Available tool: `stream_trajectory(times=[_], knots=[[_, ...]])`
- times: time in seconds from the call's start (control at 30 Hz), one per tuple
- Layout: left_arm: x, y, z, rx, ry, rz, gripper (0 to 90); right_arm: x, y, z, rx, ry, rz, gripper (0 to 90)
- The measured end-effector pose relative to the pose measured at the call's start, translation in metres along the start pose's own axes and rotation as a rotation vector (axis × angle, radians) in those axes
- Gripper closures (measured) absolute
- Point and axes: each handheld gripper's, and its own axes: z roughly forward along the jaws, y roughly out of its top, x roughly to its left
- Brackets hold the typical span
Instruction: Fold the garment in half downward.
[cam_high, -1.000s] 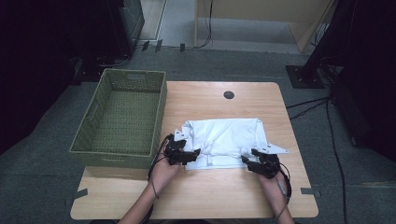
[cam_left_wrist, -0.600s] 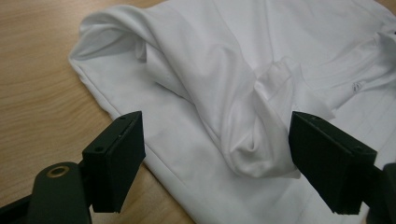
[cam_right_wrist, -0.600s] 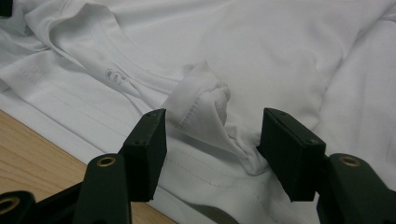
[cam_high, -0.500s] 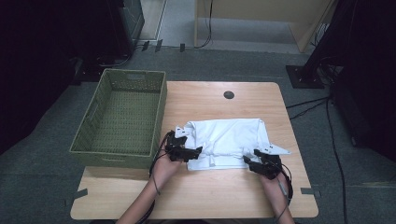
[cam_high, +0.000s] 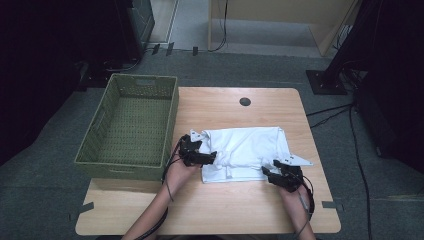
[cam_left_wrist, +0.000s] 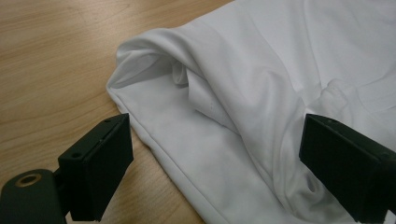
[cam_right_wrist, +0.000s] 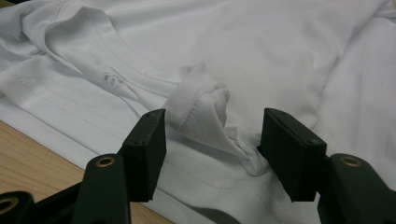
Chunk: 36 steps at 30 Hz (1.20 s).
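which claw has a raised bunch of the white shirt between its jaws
The right claw: a puckered fold of the white shirt stands up between its open jaws. The left claw, jaws just opened wide, straddles only the shirt's flat edge.

Each tool, the left tool (cam_high: 209, 157) and the right tool (cam_high: 269, 174), is built of matt black blocks with two flat rectangular jaws. Brass-coloured fasteners are set into the jaw arms. Black cables are trailed along the bare forearms.

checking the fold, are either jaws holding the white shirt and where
Neither: left gripper and right gripper stand open around folds of the white cotton shirt.
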Motion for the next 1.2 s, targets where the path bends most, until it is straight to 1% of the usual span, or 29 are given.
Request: stream_trajectory(times=[0.07,0.17,0.23,0.3,0.4,0.43,0.47,0.57,0.7,0.8,0.87,1.0,1.07,1.2], knots=[[0.002,0.001,0.003,0.005,0.001,-0.013,10.3,0.000,0.000,0.000,-0.001,-0.001,0.001,41.4],[0.003,0.004,0.004,0.002,-0.006,-0.023,10.3,-0.001,0.000,-0.001,0.001,-0.005,0.005,41.3],[0.003,0.007,0.004,-0.006,-0.010,-0.020,10.3,-0.001,0.000,-0.001,0.002,-0.009,0.005,41.2],[0.005,0.009,0.006,-0.008,-0.006,-0.016,10.3,-0.001,0.000,-0.001,0.001,-0.010,0.009,41.1],[0.007,0.012,0.011,-0.015,0.007,-0.024,10.3,-0.001,0.000,-0.001,0.001,-0.012,0.009,40.7],[0.007,0.012,0.013,-0.013,0.010,-0.020,10.3,-0.001,0.000,-0.001,0.002,-0.013,0.006,40.7],[0.008,0.013,0.014,-0.018,0.003,-0.010,10.3,-0.001,0.000,-0.001,0.002,-0.014,0.006,40.6],[0.008,0.015,0.019,-0.011,0.008,-0.012,10.4,-0.001,0.000,-0.001,0.001,-0.012,0.008,40.6],[0.012,0.015,0.024,-0.024,0.008,-0.008,10.4,-0.001,0.000,-0.001,0.002,-0.011,0.008,40.6],[0.017,0.016,0.028,-0.006,0.017,-0.011,10.3,-0.001,0.000,-0.001,0.003,-0.014,0.005,40.5],[0.019,0.016,0.031,-0.011,0.014,0.000,10.3,-0.001,0.000,-0.001,0.004,-0.016,0.002,40.4],[0.020,0.018,0.035,-0.015,0.037,0.031,10.4,0.000,0.000,0.000,0.002,-0.017,0.000,40.4],[0.021,0.020,0.036,-0.017,0.042,0.036,13.6,0.000,0.000,0.000,0.002,-0.017,0.000,40.4],[0.022,0.023,0.040,-0.010,0.044,0.056,13.7,-0.001,0.000,-0.001,0.004,-0.016,0.003,40.4]])
